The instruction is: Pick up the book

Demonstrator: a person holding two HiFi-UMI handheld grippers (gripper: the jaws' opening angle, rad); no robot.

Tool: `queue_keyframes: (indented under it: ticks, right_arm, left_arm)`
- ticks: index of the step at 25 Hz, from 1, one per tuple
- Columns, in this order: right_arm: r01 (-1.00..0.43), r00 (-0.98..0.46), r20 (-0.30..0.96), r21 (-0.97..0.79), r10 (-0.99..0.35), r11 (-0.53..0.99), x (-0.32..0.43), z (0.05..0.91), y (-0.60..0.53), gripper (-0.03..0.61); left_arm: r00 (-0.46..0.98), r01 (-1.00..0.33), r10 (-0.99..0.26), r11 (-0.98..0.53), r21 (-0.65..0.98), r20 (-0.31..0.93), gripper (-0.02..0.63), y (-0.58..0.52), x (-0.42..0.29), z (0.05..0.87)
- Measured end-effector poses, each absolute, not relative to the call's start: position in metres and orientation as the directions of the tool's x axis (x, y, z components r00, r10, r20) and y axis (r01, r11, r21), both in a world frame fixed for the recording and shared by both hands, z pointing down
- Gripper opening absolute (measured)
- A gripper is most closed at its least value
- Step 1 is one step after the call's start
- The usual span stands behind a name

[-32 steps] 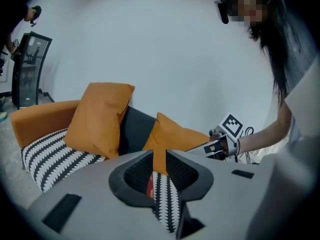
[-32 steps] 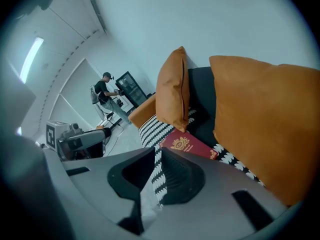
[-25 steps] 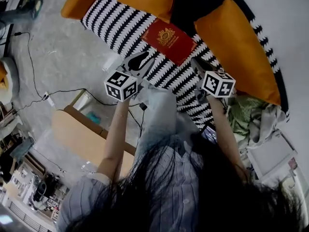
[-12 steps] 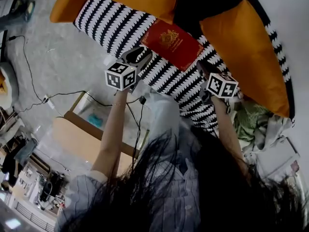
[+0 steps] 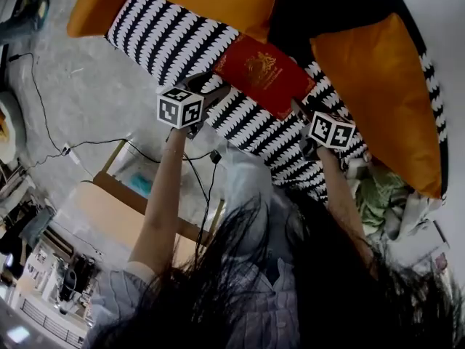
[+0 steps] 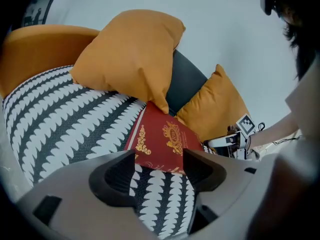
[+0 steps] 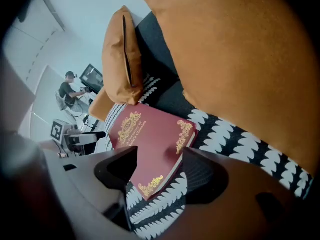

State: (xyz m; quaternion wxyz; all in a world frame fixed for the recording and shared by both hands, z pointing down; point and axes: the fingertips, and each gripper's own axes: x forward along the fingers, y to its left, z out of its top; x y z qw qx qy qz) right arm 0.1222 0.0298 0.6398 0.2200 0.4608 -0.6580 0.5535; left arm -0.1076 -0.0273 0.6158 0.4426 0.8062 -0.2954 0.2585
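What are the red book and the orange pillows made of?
The red book looks like a hard cover in smooth, slightly shiny cloth or leatherette, with gold stamped ornaments. The orange pillows look like soft matte fabric: they bulge and crease.

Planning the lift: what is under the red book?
The red book lies on the black-and-white seat cover; an orange pillow meets its far corner. Anything directly beneath is covered.
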Motion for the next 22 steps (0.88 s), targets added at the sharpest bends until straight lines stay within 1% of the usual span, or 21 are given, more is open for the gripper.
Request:
queue_keyframes:
  ticks: [2, 4, 7, 10, 12, 17, 22]
  right_arm:
    - [-0.844, -0.468, 0.807, -0.529, -0.361, -0.089, 0.126, 0.652, 0.031, 0.287]
    - [-0.815, -0.484, 0.794, -0.562, -0.367, -0.141, 0.124, 0.665, 0.030, 0.296]
    - [-0.769, -0.517, 0.769, -0.611, -0.376, -0.191, 0.122, 0.671, 0.023, 0.301]
    - [-0.738, -0.542, 0.747, -0.643, -0.386, -0.207, 0.117, 0.666, 0.019, 0.301]
    - [-0.725, -0.546, 0.739, -0.653, -0.395, -0.219, 0.115, 0.665, 0.019, 0.302]
    - [-0.683, -0.539, 0.717, -0.679, -0.443, -0.269, 0.115, 0.663, 0.014, 0.305]
    - [-0.659, -0.524, 0.733, -0.672, -0.434, -0.339, 0.108, 0.683, 0.014, 0.310]
  left_arm:
    - [0.695, -0.707, -0.238, -0.398, 0.584, 0.679, 0.304, -0.028, -0.111, 0.632]
    - [0.703, -0.707, -0.239, -0.345, 0.618, 0.670, 0.324, -0.030, -0.118, 0.650]
    - [0.729, -0.684, -0.265, -0.253, 0.684, 0.631, 0.348, -0.040, -0.124, 0.663]
    - [0.744, -0.662, -0.293, -0.203, 0.721, 0.600, 0.354, -0.049, -0.127, 0.660]
    - [0.738, -0.669, -0.290, -0.206, 0.714, 0.609, 0.356, -0.053, -0.127, 0.659]
    - [0.748, -0.663, -0.228, -0.262, 0.701, 0.623, 0.359, -0.054, -0.112, 0.662]
    - [0.751, -0.660, -0.212, -0.263, 0.704, 0.625, 0.359, -0.056, -0.116, 0.669]
